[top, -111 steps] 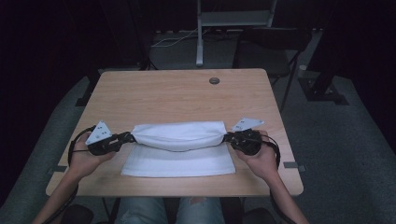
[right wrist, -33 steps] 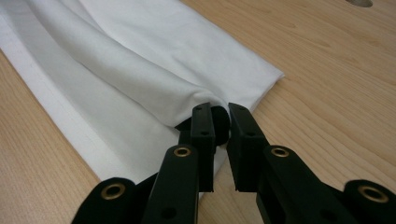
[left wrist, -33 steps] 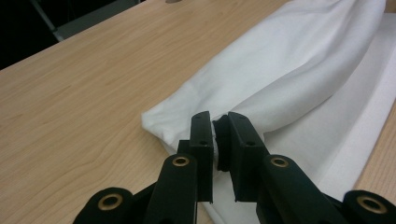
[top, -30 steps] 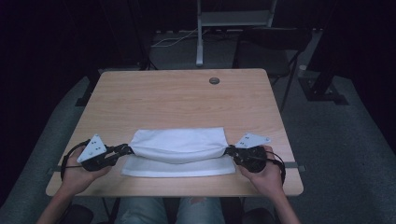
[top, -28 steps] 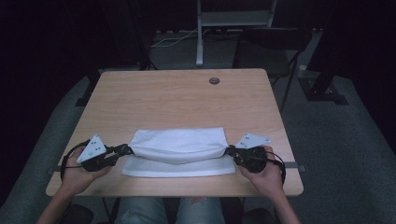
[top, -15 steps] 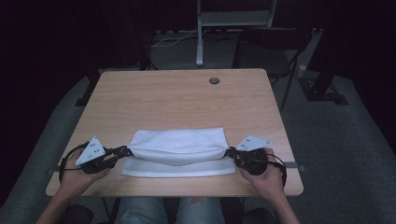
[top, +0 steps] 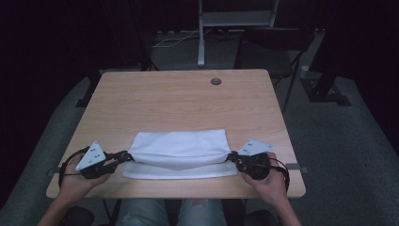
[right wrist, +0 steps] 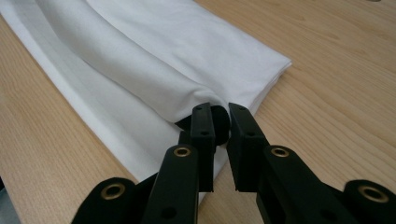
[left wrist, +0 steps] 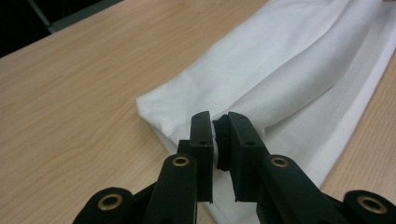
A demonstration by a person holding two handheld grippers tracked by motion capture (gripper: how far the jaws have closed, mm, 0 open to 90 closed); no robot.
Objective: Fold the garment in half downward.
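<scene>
High view: both hands low, left tool (top: pixel 123 157) and right tool (top: pixel 234 158) pinching the white cloth (top: pixel 179 149) ends.

Matt white cloth (top: pixel 179 149) — smooth wood table (top: pixel 179 101)

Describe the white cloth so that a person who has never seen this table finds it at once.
Look at the wooden table, along its near edge by the person. The white cloth lies there as a long folded strip, its upper layer pinched at each end by the left gripper and the right gripper. The one other item, a small dark round disc, sits at the far edge.
</scene>
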